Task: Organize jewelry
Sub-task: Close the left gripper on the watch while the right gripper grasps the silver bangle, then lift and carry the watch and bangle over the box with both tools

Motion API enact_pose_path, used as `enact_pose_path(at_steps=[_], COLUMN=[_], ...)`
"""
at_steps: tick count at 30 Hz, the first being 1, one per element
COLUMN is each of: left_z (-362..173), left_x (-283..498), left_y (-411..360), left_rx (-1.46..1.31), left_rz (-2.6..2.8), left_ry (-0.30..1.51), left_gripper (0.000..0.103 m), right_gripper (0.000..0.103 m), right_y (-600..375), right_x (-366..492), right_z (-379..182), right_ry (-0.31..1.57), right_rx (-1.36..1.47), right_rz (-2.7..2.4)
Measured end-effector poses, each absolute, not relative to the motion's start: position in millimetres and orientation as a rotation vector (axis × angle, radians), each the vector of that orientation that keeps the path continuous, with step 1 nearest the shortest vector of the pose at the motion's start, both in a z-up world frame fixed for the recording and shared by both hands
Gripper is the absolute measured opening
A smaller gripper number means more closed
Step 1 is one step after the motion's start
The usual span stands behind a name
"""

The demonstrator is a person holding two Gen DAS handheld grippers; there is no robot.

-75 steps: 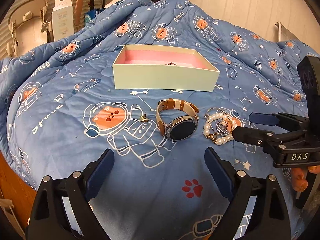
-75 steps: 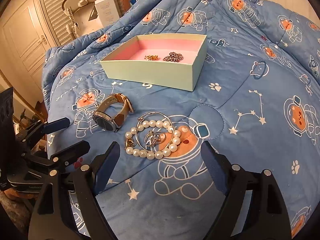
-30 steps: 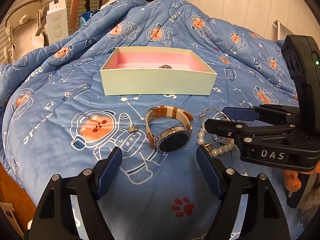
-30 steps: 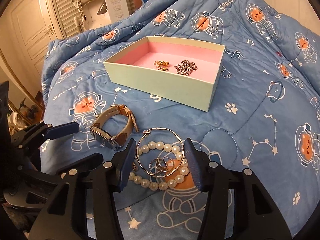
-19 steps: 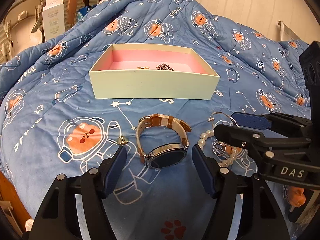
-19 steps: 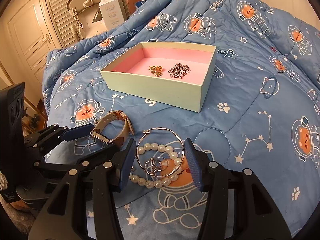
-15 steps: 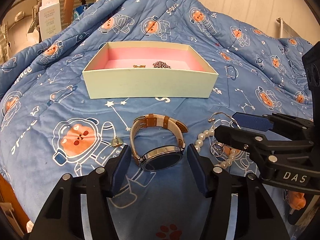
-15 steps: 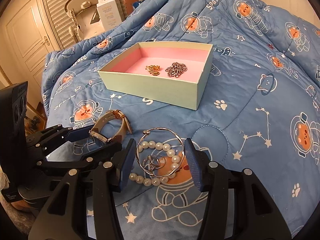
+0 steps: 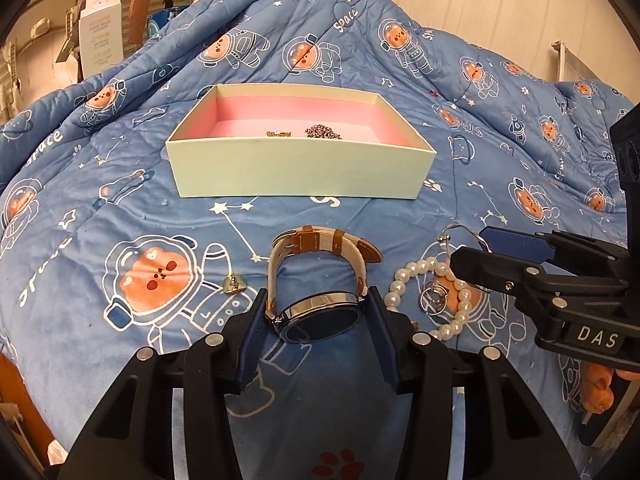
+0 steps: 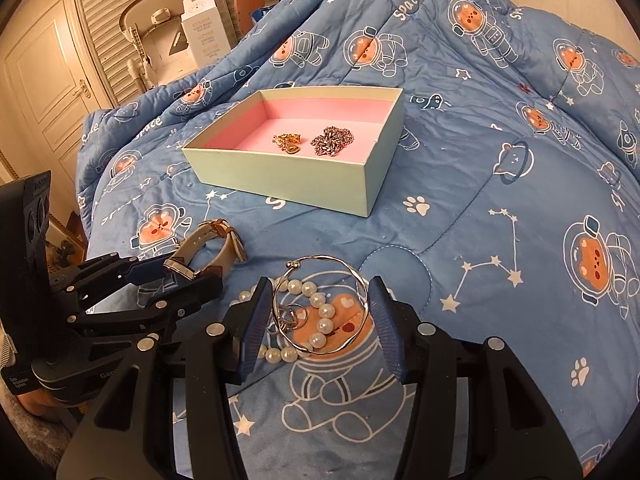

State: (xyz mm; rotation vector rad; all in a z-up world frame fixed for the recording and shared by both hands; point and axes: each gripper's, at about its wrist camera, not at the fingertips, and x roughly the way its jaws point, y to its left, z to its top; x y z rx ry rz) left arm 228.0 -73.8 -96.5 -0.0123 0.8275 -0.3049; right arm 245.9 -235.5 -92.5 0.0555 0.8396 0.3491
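The left gripper clenches the watch; the right gripper brackets the bangle, contact unclear. Next: lift toward the box at twelve o'clock.

Your left wrist camera sits low over the bed, looking forward along its jaws at the watch close in front, with the box beyond. Your right wrist camera looks from further right, angled leftward, close over the pearl bracelet. Both views share the box, watch and bracelet, and each shows the other gripper at its edge: right gripper, left gripper.
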Motion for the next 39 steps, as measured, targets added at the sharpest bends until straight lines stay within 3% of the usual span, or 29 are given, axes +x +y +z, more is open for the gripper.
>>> enact_pose_path(at_steps=[14,39], left_z=[-83,-12], left_x=[211,242], left_y=[-54,-32], left_rx=[-0.057,-0.056], left_rz=[-0.305,-0.346], left_ry=[0.802,0.678], left_gripper=[0.047,0.047], right_gripper=[0.050,0.050], right_y=[-230,-194], right_x=[233,250], right_z=[-90,-20], right_ry=[0.836,0.699], right_rx=[0.041,-0.015], right_rz=[0.377,0.532])
